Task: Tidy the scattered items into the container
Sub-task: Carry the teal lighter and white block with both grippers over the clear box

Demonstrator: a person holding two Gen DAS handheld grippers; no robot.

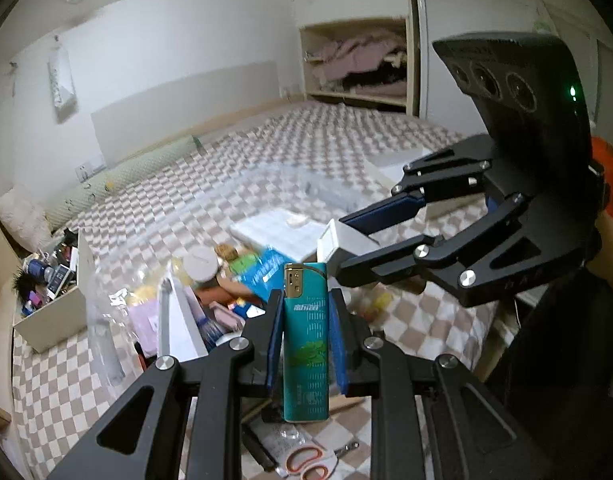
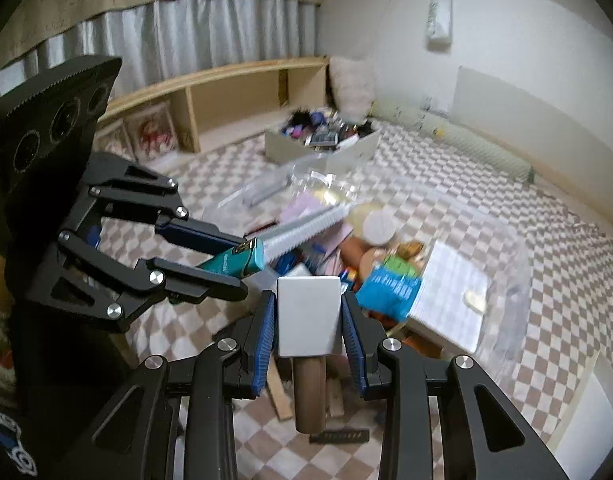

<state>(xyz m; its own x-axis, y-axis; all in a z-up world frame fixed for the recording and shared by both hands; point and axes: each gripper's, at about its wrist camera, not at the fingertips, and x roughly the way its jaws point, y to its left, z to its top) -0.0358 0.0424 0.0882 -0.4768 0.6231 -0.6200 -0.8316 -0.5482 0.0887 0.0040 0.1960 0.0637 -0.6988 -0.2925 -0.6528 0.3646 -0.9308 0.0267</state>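
Note:
My left gripper (image 1: pixel 304 300) is shut on a teal lighter (image 1: pixel 305 344) with a gold top, held upright. It also shows in the right wrist view (image 2: pixel 236 261). My right gripper (image 2: pixel 308 300) is shut on a white-headed object with a brown handle (image 2: pixel 308 316), also seen in the left wrist view (image 1: pixel 338 245). Both are held above a clear plastic container (image 2: pixel 502 264) on the checkered bed. The container holds a blue packet (image 2: pixel 392 284), a white lidded jar (image 2: pixel 379 227), a white grid box (image 2: pixel 450 292) and other small items.
A beige box (image 2: pixel 302 148) full of clutter stands farther back on the bed; it is at the left in the left wrist view (image 1: pixel 54 320). Red-handled scissors (image 1: pixel 310 462) lie below my left gripper. A wooden shelf (image 2: pixel 226 92) runs under the curtain.

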